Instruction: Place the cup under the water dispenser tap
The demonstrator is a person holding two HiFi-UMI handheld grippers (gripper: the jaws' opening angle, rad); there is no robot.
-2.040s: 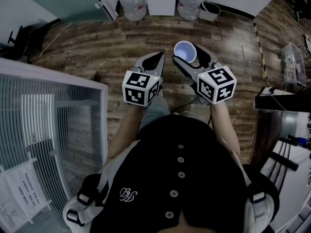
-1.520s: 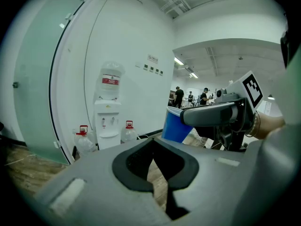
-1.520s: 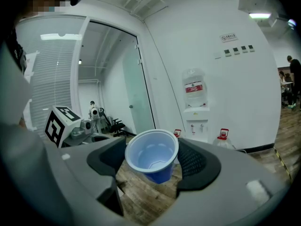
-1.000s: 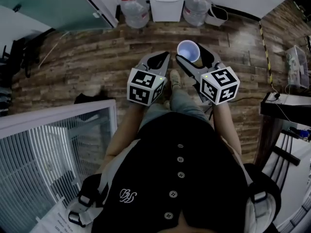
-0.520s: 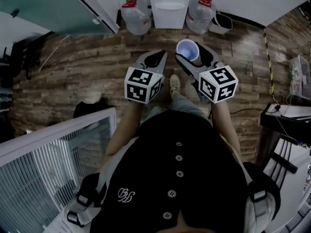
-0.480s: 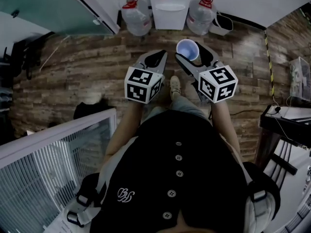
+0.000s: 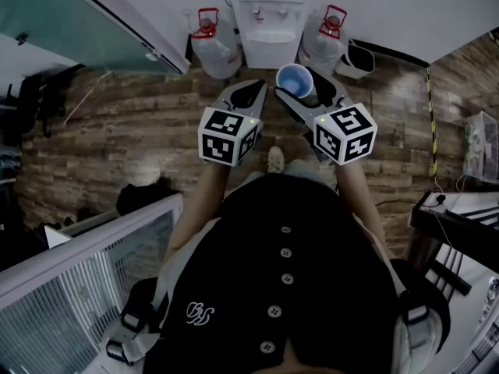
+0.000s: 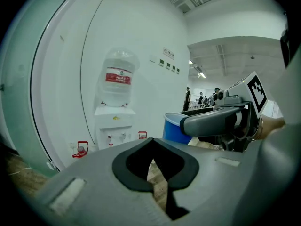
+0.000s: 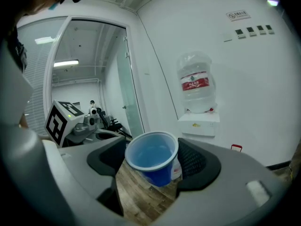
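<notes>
— What is closest to the camera?
— A person in a black buttoned top [image 7: 284, 287] is standing on a wooden floor [image 7: 117, 131], holding both grippers out in front.
— What are the fingers doing?
— The left gripper [image 7: 251, 93] is keeping its fingers pressed together on nothing. The right gripper [image 7: 306, 92] is clamping its fingers around a blue cup [image 7: 295, 79], upright and mouth up.
— And beyond the cup?
— A white water dispenser [image 7: 270, 10] is standing against the far wall, a water bottle [image 7: 212, 41] on the floor at each side. The cup is hanging short of its taps.
</notes>
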